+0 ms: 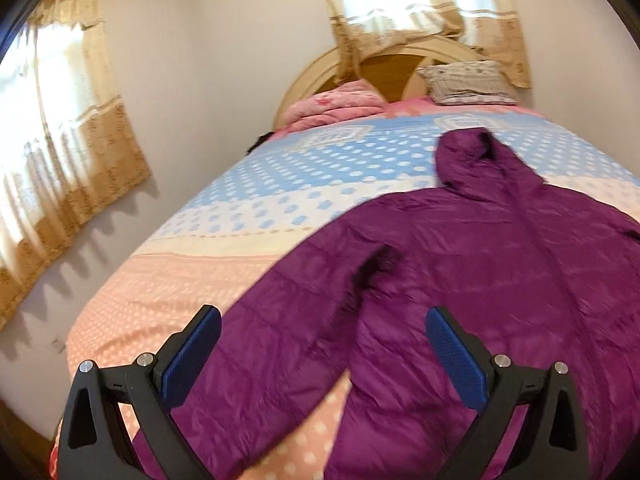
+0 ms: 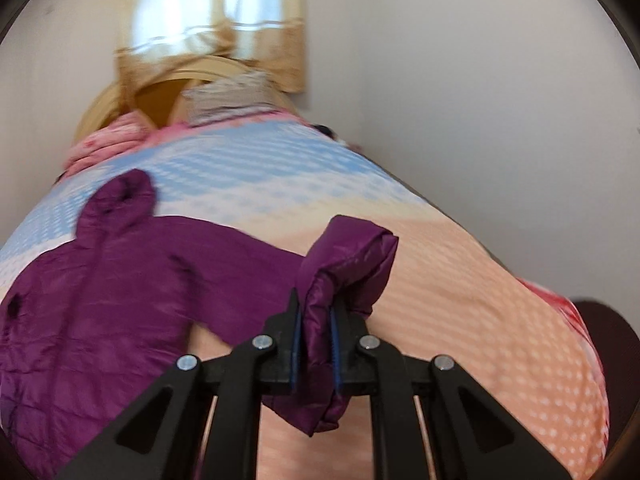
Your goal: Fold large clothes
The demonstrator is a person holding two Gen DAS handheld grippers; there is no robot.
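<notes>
A purple puffer jacket (image 1: 480,264) lies spread flat on the bed (image 1: 168,280), hood toward the headboard. It looks light, soft and slick, likely to slide and puff back up, so cuffs and hems are the best holds. The right hand-held gripper (image 2: 315,344) pinches a sleeve cuff (image 2: 348,264), lifted clear of the bedspread. The left hand-held gripper (image 1: 324,344) is spread wide, empty, above the other sleeve.

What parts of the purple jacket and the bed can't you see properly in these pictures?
- Purple jacket, left wrist view: its bottom hem is cut off by the picture's lower edge and its right side by the frame edge.
- Sleeve, right wrist view: the cuff end is hidden between the right tongs.
- Pillow, right wrist view: pattern lost in blur.
- Bed: foot end out of frame.
</notes>
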